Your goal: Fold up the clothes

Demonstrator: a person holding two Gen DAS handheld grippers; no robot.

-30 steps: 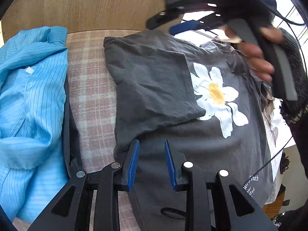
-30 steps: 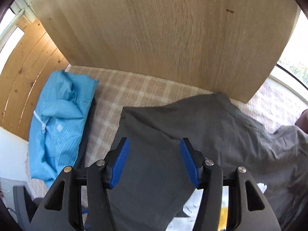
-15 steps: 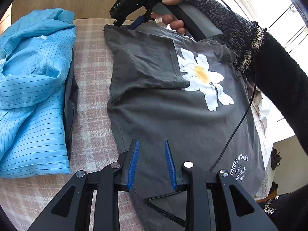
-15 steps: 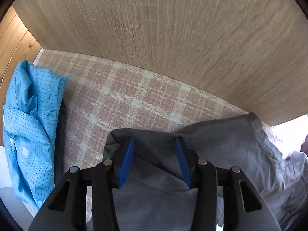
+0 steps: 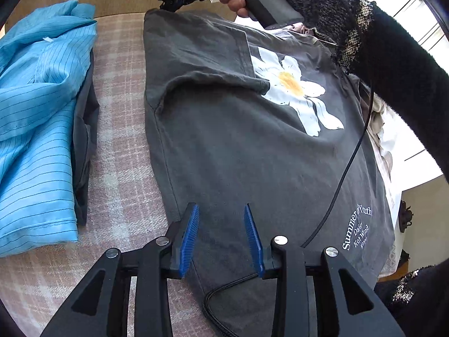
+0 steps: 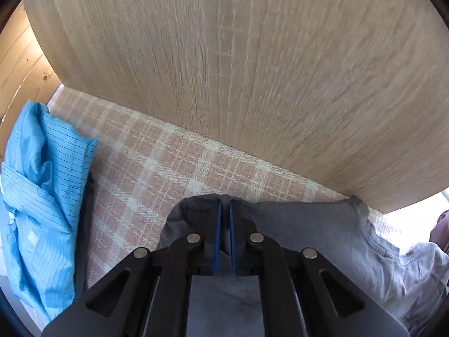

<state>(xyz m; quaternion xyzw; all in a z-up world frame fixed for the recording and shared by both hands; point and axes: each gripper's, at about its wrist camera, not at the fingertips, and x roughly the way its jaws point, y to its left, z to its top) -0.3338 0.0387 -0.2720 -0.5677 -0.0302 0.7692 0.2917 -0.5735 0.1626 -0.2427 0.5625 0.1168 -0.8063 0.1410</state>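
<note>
A dark grey T-shirt (image 5: 238, 146) with a white daisy print (image 5: 291, 84) lies flat on the plaid cover, its left sleeve folded in. My left gripper (image 5: 220, 210) hovers over the shirt's near left side seam; its jaws are opening and its blue pads stand apart, with fabric under them but not pinched. At the shirt's far left shoulder corner, my right gripper (image 6: 224, 205) is shut on a bunched fold of the T-shirt (image 6: 322, 233). In the left wrist view a hand in a knit sleeve holds the right gripper (image 5: 171, 2) there.
A crumpled light-blue striped shirt (image 5: 36, 106) lies left of the T-shirt on the pink plaid cover (image 5: 120, 129), also seen as the blue shirt (image 6: 42, 196). A wooden board (image 6: 252, 70) rises just behind. A black cable (image 5: 345, 174) trails across the T-shirt.
My right gripper came down onto the shirt's far corner and closed on the fabric. The left gripper slid along the shirt's side toward the hem, and its pads stand slightly wider.
</note>
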